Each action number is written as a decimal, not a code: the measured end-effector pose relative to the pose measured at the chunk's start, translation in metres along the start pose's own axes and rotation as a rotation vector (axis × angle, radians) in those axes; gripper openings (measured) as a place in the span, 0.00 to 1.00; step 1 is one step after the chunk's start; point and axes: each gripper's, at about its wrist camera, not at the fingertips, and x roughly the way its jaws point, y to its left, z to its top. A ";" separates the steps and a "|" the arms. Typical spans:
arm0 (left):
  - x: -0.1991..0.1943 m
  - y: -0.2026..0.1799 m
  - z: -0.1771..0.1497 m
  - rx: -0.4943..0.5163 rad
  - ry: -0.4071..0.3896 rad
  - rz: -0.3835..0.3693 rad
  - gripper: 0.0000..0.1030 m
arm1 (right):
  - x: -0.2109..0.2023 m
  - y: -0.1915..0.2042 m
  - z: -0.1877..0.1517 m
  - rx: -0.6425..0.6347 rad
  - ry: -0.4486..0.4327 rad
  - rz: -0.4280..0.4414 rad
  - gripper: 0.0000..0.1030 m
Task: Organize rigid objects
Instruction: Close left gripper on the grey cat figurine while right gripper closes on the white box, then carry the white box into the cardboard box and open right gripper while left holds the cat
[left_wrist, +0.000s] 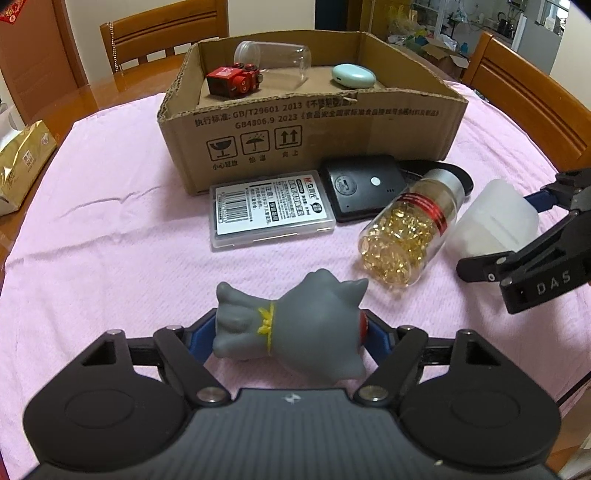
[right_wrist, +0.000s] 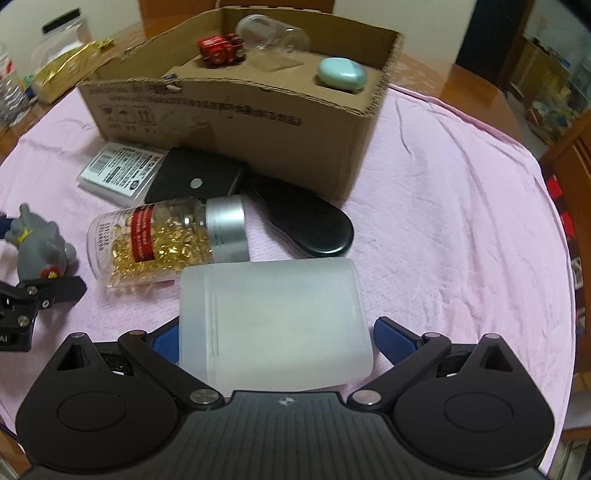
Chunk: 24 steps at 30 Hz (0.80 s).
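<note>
Left gripper (left_wrist: 288, 332) clamps the grey toy (left_wrist: 291, 325); right gripper (right_wrist: 275, 332) straddles the frosted box (right_wrist: 273, 321), right pad clear.

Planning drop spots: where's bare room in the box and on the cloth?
Cardboard box: floor free in front of the red toy and mint case. Pink cloth: free right of the box. Crowded before the box, around the capsule bottle.

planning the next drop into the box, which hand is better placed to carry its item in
Left. Its tongs already pinch the grey toy on both sides. The right tongs only straddle the frosted container, one pad visibly clear, so they must close before heading to the cardboard box.
</note>
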 end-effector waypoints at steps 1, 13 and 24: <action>-0.001 0.000 0.001 -0.001 -0.002 -0.001 0.75 | -0.001 0.001 0.000 -0.012 -0.004 0.004 0.97; -0.005 0.000 0.007 0.012 0.023 -0.011 0.70 | -0.004 0.003 0.006 -0.052 0.011 0.025 0.84; -0.032 0.013 0.023 0.067 0.059 -0.037 0.69 | -0.036 -0.003 0.017 -0.078 0.019 0.091 0.84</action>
